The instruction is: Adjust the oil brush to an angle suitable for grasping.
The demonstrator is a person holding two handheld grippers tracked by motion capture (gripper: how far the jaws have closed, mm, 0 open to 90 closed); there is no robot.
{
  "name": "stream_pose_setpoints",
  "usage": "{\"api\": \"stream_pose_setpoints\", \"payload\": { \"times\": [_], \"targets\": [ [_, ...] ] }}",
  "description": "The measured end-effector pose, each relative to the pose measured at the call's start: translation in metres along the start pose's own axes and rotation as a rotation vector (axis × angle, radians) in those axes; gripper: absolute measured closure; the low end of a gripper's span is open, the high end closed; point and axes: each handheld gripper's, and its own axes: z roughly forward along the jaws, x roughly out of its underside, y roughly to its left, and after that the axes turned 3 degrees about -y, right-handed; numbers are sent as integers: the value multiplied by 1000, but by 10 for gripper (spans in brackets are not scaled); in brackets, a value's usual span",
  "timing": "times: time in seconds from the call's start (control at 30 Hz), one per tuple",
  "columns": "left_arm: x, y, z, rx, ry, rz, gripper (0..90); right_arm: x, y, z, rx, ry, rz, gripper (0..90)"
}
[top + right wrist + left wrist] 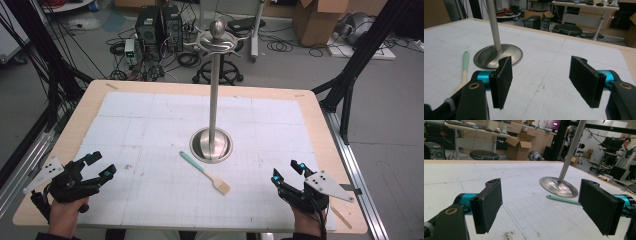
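Note:
A metal stand (214, 90) rises from a round silver base (211, 145) at the table's middle, with hooks and a ball on top. Just in front of the base lies a small brush (205, 172) with a mint-green handle and a pale wooden head. My left gripper (100, 165) rests open near the front left corner, held by a hand. My right gripper (286, 172) is open near the front right. In the left gripper view the base (558, 186) and the green handle (562, 199) lie ahead between the jaws. The right gripper view has the base (497, 55) and brush (464, 67) at left.
A white gridded mat (200, 150) covers the wooden table (330, 150). Behind the table stand computer towers (159, 25), cables, a stool (220, 70) and cardboard boxes (315, 20). Black frame struts (350, 75) flank both sides.

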Motion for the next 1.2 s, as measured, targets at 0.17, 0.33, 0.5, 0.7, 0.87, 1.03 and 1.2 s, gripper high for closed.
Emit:
{"api": "stream_pose_setpoints", "payload": {
  "times": [0.17, 0.33, 0.5, 0.7, 0.87, 1.03, 1.2],
  "targets": [
    [1, 3, 3, -6, 7, -9, 196, 1, 0, 3, -27, 10, -4, 427],
    [2, 1, 3, -3, 17, -11, 196, -3, 8, 6, -96, 6, -24, 591],
    [2, -2, 3, 11, 31, 2, 197, -13, 26, 16, -232, 3, -52, 890],
    [2, 1, 5, 1, 28, -12, 199, -30, 66, 58, -367, 77, -157, 891],
    [3, 1, 3, 7, 31, -6, 202, -20, 112, 109, -545, 186, -240, 891],
    [2, 3, 1, 4, 26, -15, 202, -1, 134, 138, -601, 302, -276, 891],
    [2, 2, 2, 10, 32, -11, 202, 10, 132, 151, -552, 413, -302, 891]
  ]
}}
